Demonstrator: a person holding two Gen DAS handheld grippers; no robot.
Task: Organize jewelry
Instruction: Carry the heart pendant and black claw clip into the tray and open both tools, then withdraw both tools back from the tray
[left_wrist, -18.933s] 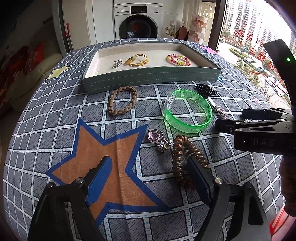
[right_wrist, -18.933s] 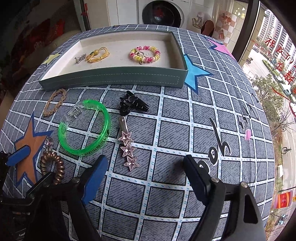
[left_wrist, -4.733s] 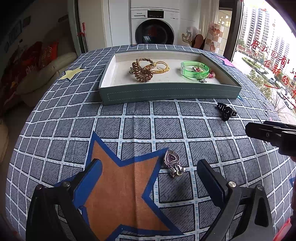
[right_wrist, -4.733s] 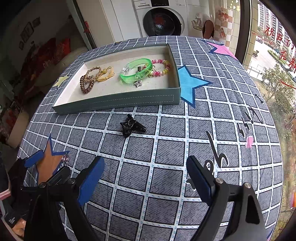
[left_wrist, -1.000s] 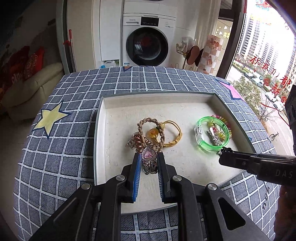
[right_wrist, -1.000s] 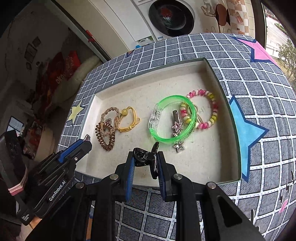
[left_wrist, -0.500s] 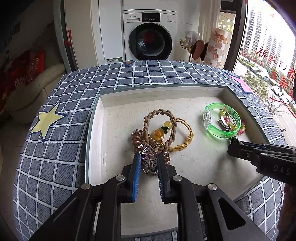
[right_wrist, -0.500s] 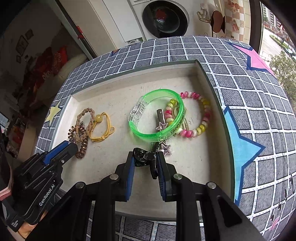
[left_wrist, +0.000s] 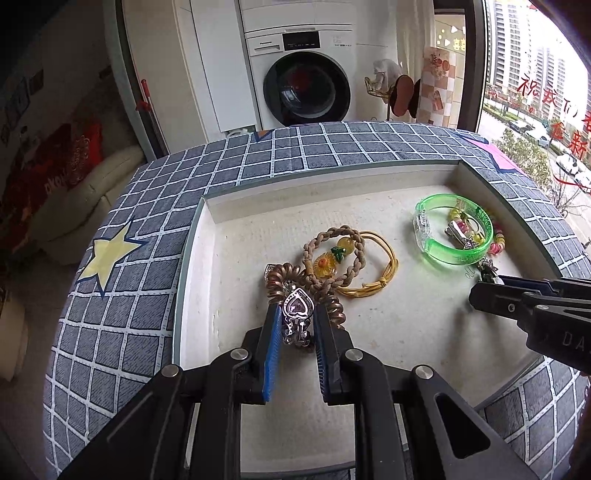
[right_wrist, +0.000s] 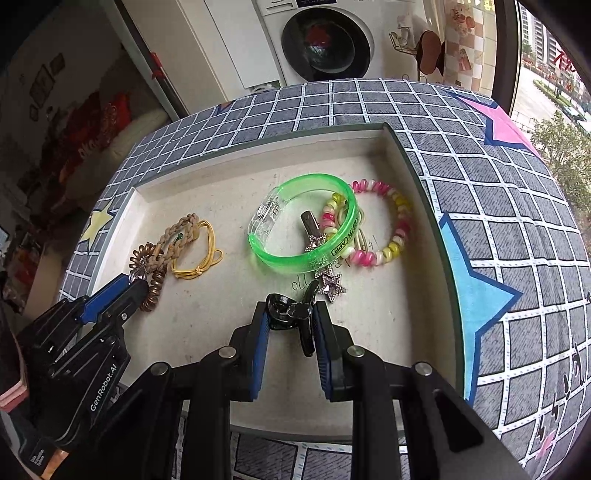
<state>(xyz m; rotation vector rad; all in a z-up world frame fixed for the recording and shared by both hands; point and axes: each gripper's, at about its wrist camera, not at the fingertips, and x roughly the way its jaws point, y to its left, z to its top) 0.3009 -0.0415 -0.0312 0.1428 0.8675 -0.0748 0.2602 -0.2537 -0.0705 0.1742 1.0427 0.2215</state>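
My left gripper (left_wrist: 295, 314) is shut on a silver hair clip with a purple heart stone (left_wrist: 297, 308), held low over the tray (left_wrist: 192, 258) just in front of the brown spiral hair tie (left_wrist: 277, 284). My right gripper (right_wrist: 290, 314) is shut on a black claw clip (right_wrist: 290, 314), held over the tray's near part, just short of the star hair clip (right_wrist: 330, 286). In the tray lie a braided tan bracelet (left_wrist: 334, 254), a yellow cord band (left_wrist: 384, 269), a green bangle (right_wrist: 306, 225) and a pink-yellow bead bracelet (right_wrist: 391, 221).
The tray sits on a grey checked cloth with star patches (right_wrist: 476, 288). A washing machine (left_wrist: 306, 88) stands behind the table, a sofa (left_wrist: 85, 192) to the left. The right gripper's arm (left_wrist: 535, 306) reaches into the left wrist view.
Both grippers have moved forward and lower over the tray, each still holding its clip. The heart clip now sits right at the spiral hair tie; the black clip is nearer the star clip.
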